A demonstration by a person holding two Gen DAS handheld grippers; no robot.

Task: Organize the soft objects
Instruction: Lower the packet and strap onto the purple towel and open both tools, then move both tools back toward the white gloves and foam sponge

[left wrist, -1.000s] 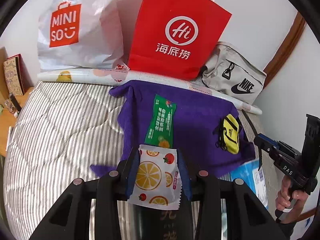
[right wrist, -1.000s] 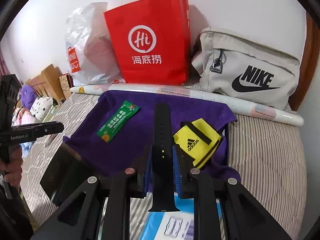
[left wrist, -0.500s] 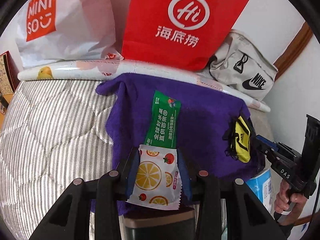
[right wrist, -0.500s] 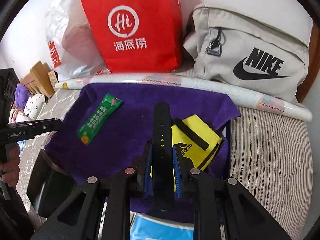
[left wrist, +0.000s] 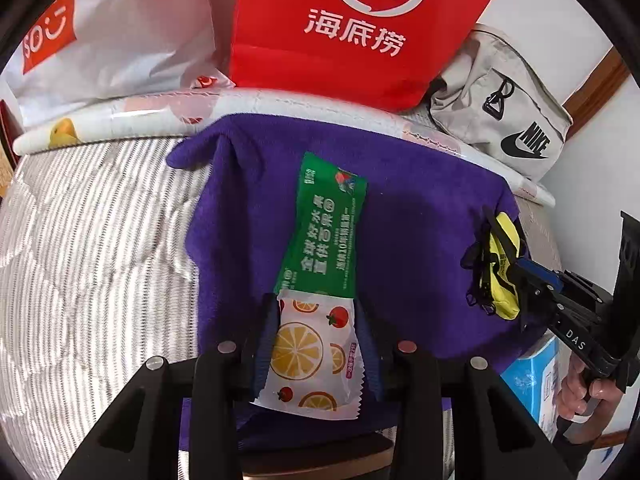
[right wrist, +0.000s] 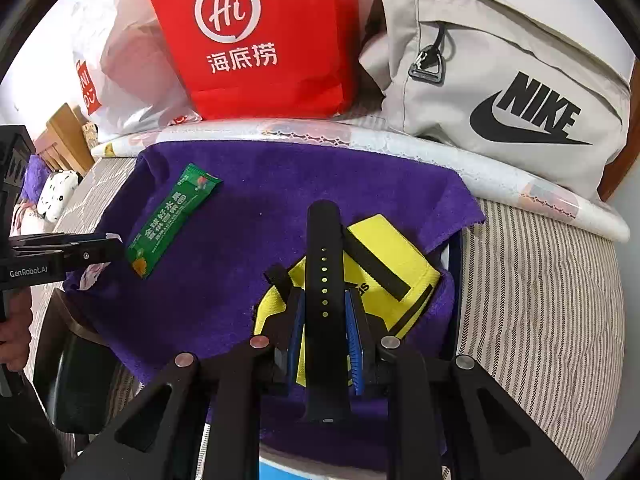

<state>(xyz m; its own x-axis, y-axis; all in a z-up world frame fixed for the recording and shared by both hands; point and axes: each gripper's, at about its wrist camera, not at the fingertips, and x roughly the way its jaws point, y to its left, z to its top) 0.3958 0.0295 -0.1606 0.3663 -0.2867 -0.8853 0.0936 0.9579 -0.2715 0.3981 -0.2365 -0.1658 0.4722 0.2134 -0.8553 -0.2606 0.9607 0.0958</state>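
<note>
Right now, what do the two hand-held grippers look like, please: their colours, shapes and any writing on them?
Both are black plastic with angular arms, silver round screws and blue ribbed pads inside the fingers. The left hand-held gripper shows white "GenRobot.AI" lettering on its side, seen from the right camera. The right hand-held gripper shows white "DAS" letters on its side, seen from the left camera.

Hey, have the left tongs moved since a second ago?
Yes. The left tongs, shut on the fruit-print packet, have come forward and down toward the purple towel; the red bag looms closer.

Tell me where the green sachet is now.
The green sachet lies on the purple towel's left part in the right wrist view, left of the yellow pouch.
</note>
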